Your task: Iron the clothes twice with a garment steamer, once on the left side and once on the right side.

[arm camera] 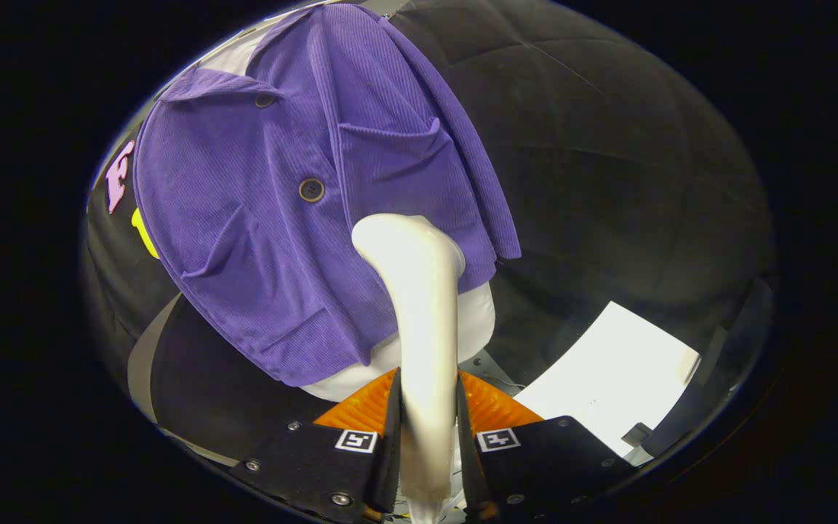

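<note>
- The tool [428, 422] is clamped on the steamer [419, 306], both fingers [361, 415] pressing the sides of its pale handle, which runs up from between them.
- The steamer's rounded head [406, 236] sits well ahead of the fingers, against the front of a purple shirt [259, 240] — whether it actually touches the cloth cannot be told.
- The shirt, ribbed like corduroy, hangs on a white form [473, 320] that shows below its hem, just beyond the fingertips.
- A dark button [310, 190] lies on the shirt just left of the steamer's head; a second button [264, 100] sits farther off, under the collar [208, 84].
- A chest pocket [390, 160] lies on the shirt straight beyond the head; another pocket [244, 247] is off to the left.
- The shirt's right edge hangs as a loose flap [488, 211] past the head, on the right.
- Black cloth [608, 167] — the booth's wall — backs the scene beyond and to the right of the shirt.
- A bright white sheet [608, 378] lies flat, ahead and right of the right finger; what it rests on cannot be made out.
- A grey band [144, 356] runs across dark cloth to the left of the left finger.
</note>
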### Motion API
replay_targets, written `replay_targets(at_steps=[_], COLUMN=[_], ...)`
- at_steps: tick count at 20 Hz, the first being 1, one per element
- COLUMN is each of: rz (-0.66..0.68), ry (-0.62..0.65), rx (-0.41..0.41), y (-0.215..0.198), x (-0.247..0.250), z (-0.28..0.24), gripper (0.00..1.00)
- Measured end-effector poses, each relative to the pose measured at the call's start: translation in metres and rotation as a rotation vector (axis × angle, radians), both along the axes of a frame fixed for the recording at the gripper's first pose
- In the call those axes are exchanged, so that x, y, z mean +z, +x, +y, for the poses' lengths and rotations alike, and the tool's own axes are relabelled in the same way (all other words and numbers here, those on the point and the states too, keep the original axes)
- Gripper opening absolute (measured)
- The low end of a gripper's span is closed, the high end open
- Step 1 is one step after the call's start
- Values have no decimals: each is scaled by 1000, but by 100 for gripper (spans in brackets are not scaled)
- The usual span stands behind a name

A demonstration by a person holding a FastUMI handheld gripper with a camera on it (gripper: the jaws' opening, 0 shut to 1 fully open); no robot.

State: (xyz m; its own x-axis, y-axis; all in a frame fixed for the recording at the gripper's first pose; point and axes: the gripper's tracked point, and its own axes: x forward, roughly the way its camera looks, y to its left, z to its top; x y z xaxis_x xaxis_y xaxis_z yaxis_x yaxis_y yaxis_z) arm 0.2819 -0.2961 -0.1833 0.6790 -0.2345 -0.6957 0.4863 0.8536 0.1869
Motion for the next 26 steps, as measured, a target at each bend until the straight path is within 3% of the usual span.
replay_targets(at_steps=[7, 11, 17, 26], rz=[78, 75, -74, -245], ry=[40, 50, 31, -64], rx=[17, 48, 123, 337], y=[-23, -42, -74, -146], x=[-41, -37, 28, 121], z=[19, 41, 90, 193], gripper=[36, 36, 35, 35])
